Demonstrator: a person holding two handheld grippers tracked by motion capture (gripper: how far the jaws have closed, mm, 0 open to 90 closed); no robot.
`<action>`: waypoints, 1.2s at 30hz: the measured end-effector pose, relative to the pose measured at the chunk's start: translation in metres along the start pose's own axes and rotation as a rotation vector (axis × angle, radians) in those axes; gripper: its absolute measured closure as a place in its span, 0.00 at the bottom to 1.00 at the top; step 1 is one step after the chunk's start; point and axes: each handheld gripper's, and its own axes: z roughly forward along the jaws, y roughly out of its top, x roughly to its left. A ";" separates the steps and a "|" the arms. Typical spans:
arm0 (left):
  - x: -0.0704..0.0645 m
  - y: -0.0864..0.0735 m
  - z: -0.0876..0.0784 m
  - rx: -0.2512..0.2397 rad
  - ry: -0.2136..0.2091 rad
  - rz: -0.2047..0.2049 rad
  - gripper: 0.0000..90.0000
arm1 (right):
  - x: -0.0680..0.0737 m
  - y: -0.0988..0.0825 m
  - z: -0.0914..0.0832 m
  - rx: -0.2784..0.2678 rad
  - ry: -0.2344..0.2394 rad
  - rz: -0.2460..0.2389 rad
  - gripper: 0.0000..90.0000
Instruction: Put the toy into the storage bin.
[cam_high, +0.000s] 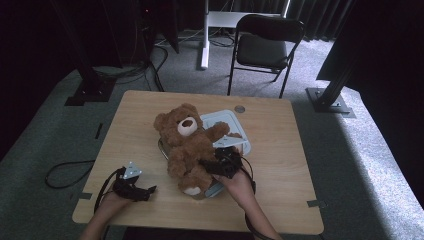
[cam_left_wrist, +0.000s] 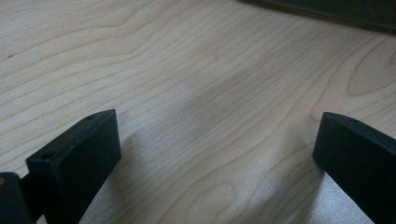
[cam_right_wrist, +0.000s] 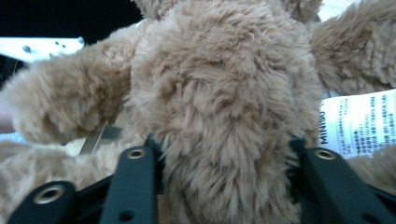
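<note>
**Teddy bear between the right jaws, label reading MINISO**

A brown teddy bear lies on its back on a pale tray in the middle of the wooden table. Its head points to the far side. The right gripper is at the bear's lower body. In the right gripper view a plush part of the bear sits between the two black jaws, and the fur touches both of them. How firmly they press, I cannot tell. A white sewn-in label hangs at the right. It shows the word "MINISO" and small print which is too fine to read. The left gripper rests near the table's front left edge, with its jaws wide apart and only bare wood between them.
</note>
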 end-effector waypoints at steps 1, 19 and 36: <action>0.000 0.000 0.000 -0.001 0.001 -0.001 0.02 | 0.000 0.000 0.000 0.003 0.001 -0.002 0.57; -0.001 0.000 0.000 -0.001 0.002 -0.005 0.02 | -0.001 0.035 -0.022 -0.068 0.064 0.039 0.21; -0.001 0.000 -0.001 0.002 0.000 -0.004 0.02 | -0.003 0.066 -0.018 -0.077 0.096 0.033 0.18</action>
